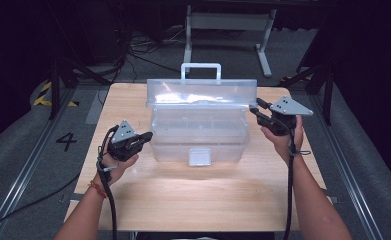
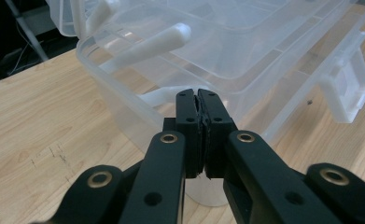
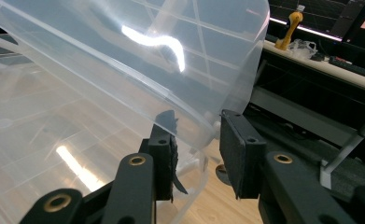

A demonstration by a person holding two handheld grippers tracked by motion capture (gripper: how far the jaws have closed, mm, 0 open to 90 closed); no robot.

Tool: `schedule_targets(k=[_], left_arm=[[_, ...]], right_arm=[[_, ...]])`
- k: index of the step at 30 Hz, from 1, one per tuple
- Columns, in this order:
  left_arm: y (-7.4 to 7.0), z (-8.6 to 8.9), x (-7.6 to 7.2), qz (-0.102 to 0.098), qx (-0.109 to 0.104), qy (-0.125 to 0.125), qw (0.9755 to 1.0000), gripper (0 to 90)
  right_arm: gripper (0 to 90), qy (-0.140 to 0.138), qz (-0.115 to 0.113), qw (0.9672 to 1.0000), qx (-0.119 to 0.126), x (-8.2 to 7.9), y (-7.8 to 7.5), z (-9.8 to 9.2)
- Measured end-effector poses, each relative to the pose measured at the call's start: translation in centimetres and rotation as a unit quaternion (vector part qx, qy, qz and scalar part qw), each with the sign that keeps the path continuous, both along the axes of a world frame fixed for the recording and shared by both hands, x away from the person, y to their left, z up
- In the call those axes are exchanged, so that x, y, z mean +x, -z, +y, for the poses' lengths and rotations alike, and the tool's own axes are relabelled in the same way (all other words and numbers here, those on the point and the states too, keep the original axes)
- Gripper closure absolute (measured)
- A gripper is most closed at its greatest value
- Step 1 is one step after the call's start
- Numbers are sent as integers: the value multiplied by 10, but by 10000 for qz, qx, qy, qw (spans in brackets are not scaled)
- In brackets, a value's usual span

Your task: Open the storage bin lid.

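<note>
At frame centre, the clear box [image 1: 198,132] sits between both grippers: left gripper [image 1: 145,136] pressed together, right gripper [image 1: 253,109] spread around its lid [image 3: 124,70] edge.

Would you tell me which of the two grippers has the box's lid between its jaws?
The right gripper: the clear lid edge sits between its parted jaws, while the left gripper is shut empty beside the box.

A recording lab, set up for tabletop work

A wooden table [image 1: 193,200] stands on grey carpet among floor rails [image 1: 28,165], loose cables [image 1: 133,52], hazard tape [image 1: 45,95] and black-draped surroundings.
</note>
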State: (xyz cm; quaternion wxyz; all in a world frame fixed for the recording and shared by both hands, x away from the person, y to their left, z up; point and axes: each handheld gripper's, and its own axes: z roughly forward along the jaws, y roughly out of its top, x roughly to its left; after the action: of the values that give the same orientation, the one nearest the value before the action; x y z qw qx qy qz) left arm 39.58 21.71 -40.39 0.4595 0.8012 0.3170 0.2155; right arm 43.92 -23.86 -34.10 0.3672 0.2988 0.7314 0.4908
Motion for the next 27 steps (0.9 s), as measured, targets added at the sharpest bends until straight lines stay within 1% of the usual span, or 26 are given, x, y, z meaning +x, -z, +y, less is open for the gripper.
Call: schedule_targets(k=[1,6,7,9,11,14,15,16,17,19,21,24,27], left_arm=[[0,0,0,-17,11,1,10000,879],[0,1,1,-4,-29,-31,10000,874],[1,1,1,31,-99,-46,9999,870],[1,1,1,15,-86,-79,9999,866],[1,1,1,15,-90,-59,9999,865],[1,0,1,-2,-59,-67,10000,864],[1,0,2,7,-66,-10,10000,852],[1,-3,2,-31,-5,-21,10000,827],[1,-5,2,-66,41,-49,10000,842],[1,-4,3,-53,22,-64,10000,851],[3,-3,4,1,-66,-18,10000,849],[2,-4,4,-35,-5,-37,10000,850],[2,-4,4,-33,-21,-43,10000,851]], right_arm=[[669,12,9,10000,26,1,-1,1],[673,62,-44,10000,-15,5,-5,2],[674,103,-55,9999,2,7,-9,2],[676,111,-48,9999,84,10,-10,3],[679,161,-83,9998,91,13,-12,4],[679,161,-63,9998,112,17,-16,4],[680,177,-65,9998,120,18,-17,5],[680,191,-64,9997,108,19,-18,5],[684,215,-73,9997,105,20,-19,6],[684,260,-98,9995,125,22,-21,7],[687,264,-46,9995,169,25,-23,7],[687,267,-22,9995,167,29,-26,7],[691,313,-5,9994,142,33,-30,8]])
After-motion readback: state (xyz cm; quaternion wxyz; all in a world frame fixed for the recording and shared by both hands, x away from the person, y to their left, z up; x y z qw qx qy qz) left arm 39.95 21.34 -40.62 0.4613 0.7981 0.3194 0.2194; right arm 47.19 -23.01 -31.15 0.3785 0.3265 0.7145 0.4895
